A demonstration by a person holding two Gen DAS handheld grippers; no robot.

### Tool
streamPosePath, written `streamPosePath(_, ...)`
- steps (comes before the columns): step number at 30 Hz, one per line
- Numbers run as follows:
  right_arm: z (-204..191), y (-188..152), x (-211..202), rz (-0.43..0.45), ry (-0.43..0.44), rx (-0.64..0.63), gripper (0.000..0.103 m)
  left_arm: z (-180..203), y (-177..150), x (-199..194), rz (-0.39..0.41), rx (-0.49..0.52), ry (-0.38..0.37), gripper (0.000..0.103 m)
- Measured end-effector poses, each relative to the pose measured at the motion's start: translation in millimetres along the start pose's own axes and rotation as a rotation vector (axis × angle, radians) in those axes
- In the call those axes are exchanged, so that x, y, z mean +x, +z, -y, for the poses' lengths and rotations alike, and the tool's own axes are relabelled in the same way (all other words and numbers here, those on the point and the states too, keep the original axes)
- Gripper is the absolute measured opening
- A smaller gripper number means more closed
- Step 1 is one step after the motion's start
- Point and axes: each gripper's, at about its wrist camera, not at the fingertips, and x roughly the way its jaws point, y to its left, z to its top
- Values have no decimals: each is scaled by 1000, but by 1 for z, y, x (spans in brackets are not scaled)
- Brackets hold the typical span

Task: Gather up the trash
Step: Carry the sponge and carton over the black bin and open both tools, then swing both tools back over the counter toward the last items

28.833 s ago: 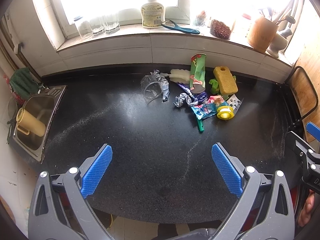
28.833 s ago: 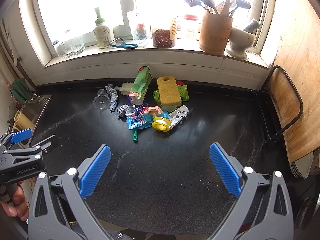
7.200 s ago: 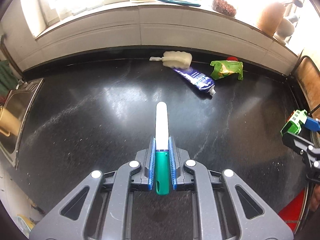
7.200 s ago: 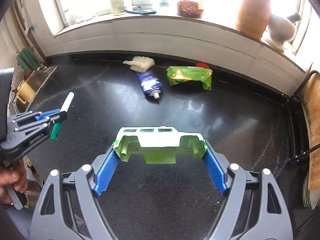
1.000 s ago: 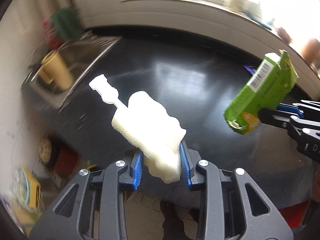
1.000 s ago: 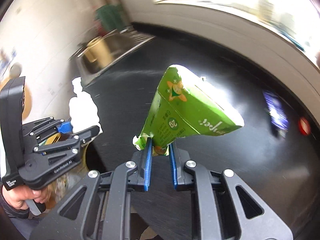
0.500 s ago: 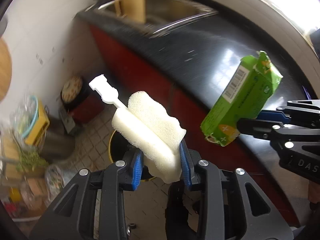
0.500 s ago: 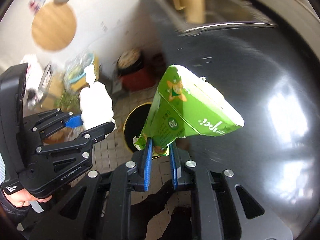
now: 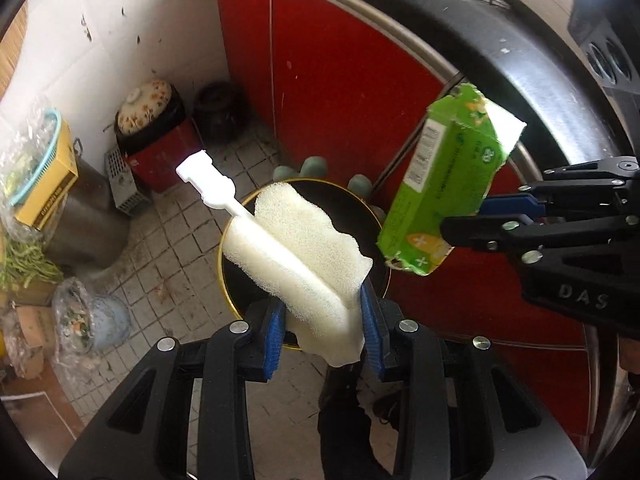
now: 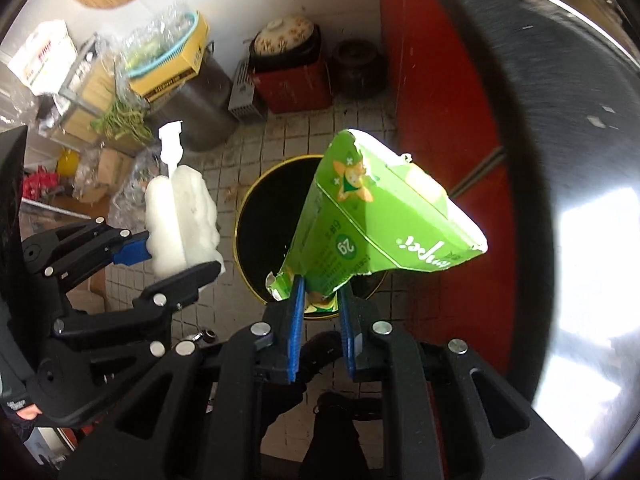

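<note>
1. With both loads hanging over the floor bin, the moment belongs to the white sponge brush (image 9: 304, 256): the left gripper (image 9: 322, 330) is clenched on its foam head, the plastic stem poking up and to the far left, and in the left wrist view the foam overlaps the dark mouth of the bin (image 9: 228, 280) directly below.
2. Just to its right, the green carton (image 10: 372, 224) is pinched at its torn lower corner by the right gripper (image 10: 320, 312), the flattened body fanning out above the bin's yellow rim.
3. Judging the step: this is the drop. The foam is squeezed between the blue pads (image 9: 274, 330), so my read is that it may cling as the jaws part. Open wide and let it fall stem-last rather than shaking it.
4. The carton looks light and broad; I'd expect it to flutter, so bring it lower toward the opening before letting go, and release one item at a time so neither knocks the other off line.
5. Outward from the bin: the red cabinet front (image 9: 344, 80) stands close on the right, a floral-lidded pot (image 10: 286, 38) and bags of greens sit farther off on the tiled floor (image 9: 176, 248). A miss lands among that clutter.
</note>
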Motion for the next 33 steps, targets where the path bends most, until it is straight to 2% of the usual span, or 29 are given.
streamPosePath(4,-6,8,20,-29,-17,-16,17,-2,-3,18,-12,-2,-16,34)
streamPosePath(8,-12,10,21,-37,-36,-38,18,-2,-5,25,-25,-1,-30,39)
streamPosePath(11,-14,14,16,-38,-43,-39,19,-2,-4,23,-23,15,-27,54)
streamPosePath(13,-14,16,15,-41,-44,-45,27,-3,-3,22,-21,17,-23,67)
streamPosePath(15,-15,19,12,-36,-39,-46,52,-5,-1,21,-23,19,-23,68)
streamPosePath(17,-15,19,6,-10,-39,-41,63,-6,0,17,-20,17,-28,73)
streamPosePath(20,-13,15,-9,9,-31,-19,64,-4,1,5,-10,34,-29,76)
streamPosePath(22,-11,10,-28,40,-34,-6,70,1,2,-9,1,61,-1,79)
streamPosePath(24,-6,0,-58,100,-52,21,80,14,4,-30,37,111,88,81)
streamPosePath(26,4,-16,-93,169,-73,61,87,29,9,-55,82,156,113,81)
streamPosePath(29,29,-62,-162,311,-179,164,94,57,20,-87,138,215,106,86)
streamPosePath(31,44,-93,-195,362,-254,219,94,87,31,-114,221,256,120,96)
streamPosePath(33,64,-133,-229,402,-351,308,96,119,41,-134,276,267,81,96)
